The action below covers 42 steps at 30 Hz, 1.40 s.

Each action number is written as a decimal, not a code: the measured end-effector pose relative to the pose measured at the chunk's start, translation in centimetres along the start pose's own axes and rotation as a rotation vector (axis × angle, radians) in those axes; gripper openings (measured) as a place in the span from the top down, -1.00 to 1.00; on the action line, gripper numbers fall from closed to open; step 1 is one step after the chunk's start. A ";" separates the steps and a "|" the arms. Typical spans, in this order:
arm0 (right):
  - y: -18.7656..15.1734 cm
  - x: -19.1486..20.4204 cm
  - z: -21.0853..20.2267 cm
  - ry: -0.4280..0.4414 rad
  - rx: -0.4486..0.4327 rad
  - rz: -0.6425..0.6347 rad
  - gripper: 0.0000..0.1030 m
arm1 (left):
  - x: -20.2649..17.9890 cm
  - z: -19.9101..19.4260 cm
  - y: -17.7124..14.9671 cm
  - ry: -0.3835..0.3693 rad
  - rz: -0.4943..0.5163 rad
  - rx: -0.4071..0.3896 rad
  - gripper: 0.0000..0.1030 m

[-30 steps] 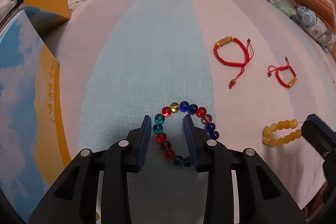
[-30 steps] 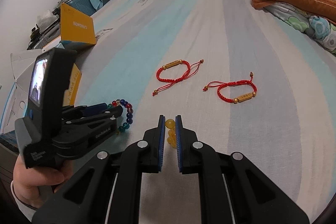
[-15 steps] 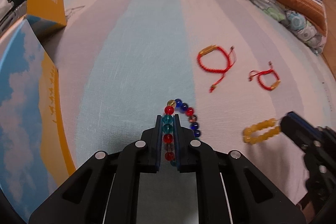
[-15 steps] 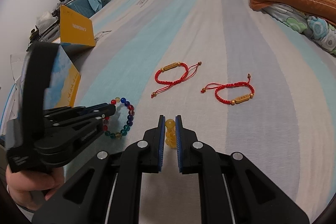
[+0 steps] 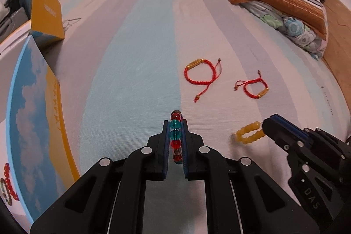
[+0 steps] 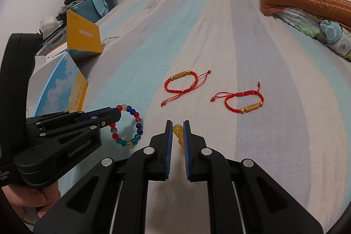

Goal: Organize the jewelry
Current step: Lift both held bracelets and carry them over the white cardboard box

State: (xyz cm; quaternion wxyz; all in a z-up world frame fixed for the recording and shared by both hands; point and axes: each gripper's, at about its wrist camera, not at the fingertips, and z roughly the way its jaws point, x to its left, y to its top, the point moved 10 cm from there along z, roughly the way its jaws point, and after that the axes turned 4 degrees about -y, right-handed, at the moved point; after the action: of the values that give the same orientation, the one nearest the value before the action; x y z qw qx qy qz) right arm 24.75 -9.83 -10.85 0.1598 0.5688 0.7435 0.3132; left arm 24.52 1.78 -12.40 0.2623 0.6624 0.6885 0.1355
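Left tongs (image 5: 175, 142) had closed within the last second. A second before, they stood apart, straddling one side of the bead bracelet (image 6: 128, 125) as it lay flat on the bed (image 5: 136, 58). At inspection they were clamped on that side of the loop, with teal and red beads pinched in a line between the pads. In the right wrist view the rest of the loop hung below the tips, and it could not be told whether its lower beads still touched the sheet. The left view took in more of the bed than before, consistent with a lift having begun.

Right tongs (image 6: 177, 135) showed no change: together on the yellow bracelet (image 5: 249, 133), as they were a second earlier. That bracelet lay low against the sheet, gripped at 1 end.

2 red cord bracelets remained loose on the bed, well ahead of both tongs: 1 nearer the middle (image 6: 184, 86), the other (image 6: 241, 101) to its right. Neither had moved.

An open box (image 5: 41, 115) sat at the left edge of the bed. Red beads (image 5: 8, 181) were visible at its near corner, so it is judged the likely destination.

Assessment: 2 pieces secured, 1 per hand, and 2 still to collect. The bead bracelet was held by 1 side only, so swing during carriage is a risk. The next step is judged to be transfer of the left-hand piece to the box.
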 end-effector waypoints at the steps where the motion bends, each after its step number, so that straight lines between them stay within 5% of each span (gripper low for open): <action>1: 0.0 0.0 -0.1 0.000 -0.002 0.001 0.82 | -0.1 -0.1 0.0 0.000 0.001 -0.001 0.82; 25: 1.7 0.8 -5.0 -0.058 -0.033 0.032 0.82 | -1.3 -7.1 0.3 -0.002 0.025 -0.061 0.82; 42: 4.5 7.8 -10.2 -0.045 -0.113 -0.016 0.82 | 3.0 -16.6 0.7 0.046 -0.004 -0.172 0.82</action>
State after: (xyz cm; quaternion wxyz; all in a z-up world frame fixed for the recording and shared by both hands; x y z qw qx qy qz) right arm 19.69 -4.59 0.67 0.2110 0.5597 0.7254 0.3405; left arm 16.21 7.44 1.13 0.3024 0.6327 0.6817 0.2088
